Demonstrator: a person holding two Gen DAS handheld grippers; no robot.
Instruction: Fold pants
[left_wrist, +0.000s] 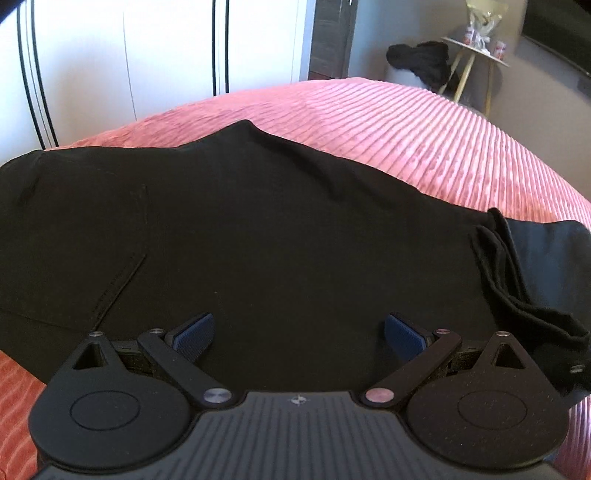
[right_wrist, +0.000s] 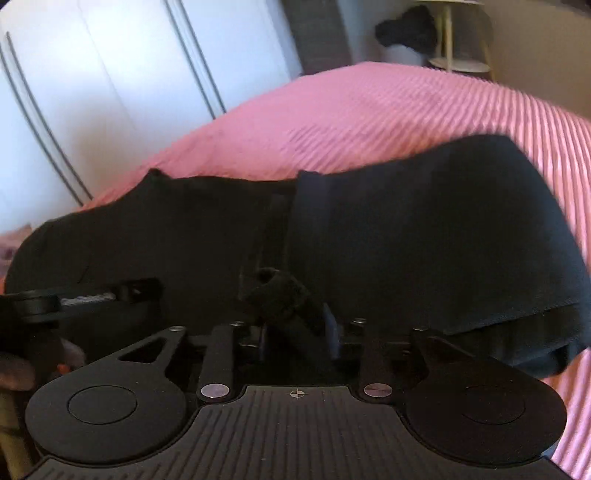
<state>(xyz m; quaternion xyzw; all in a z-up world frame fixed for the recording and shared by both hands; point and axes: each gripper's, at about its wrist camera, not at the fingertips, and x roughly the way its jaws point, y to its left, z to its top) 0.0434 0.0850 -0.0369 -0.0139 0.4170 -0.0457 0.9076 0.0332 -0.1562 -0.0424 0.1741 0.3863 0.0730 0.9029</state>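
Black pants (left_wrist: 258, 221) lie spread on a pink ribbed bedspread (left_wrist: 406, 129); their folded edge and waistband strip show at the right (left_wrist: 517, 295). My left gripper (left_wrist: 299, 328) hovers over the cloth, wide open, with nothing between its blue pads (left_wrist: 194, 332). In the right wrist view the pants (right_wrist: 406, 240) are doubled over on the bedspread (right_wrist: 369, 110). My right gripper (right_wrist: 297, 332) has its jaws partly apart. A thick bunch of black fabric (right_wrist: 284, 295) stands between them, leaning on the right pad (right_wrist: 331, 328), not visibly pinched.
White wardrobe doors (left_wrist: 147, 74) stand behind the bed. At the back right are a small round side table (left_wrist: 476, 48) with cans and a dark garment heaped on a grey seat (left_wrist: 417, 59). A hand (right_wrist: 22, 369) and the other tool's black frame (right_wrist: 92, 295) show at the left edge.
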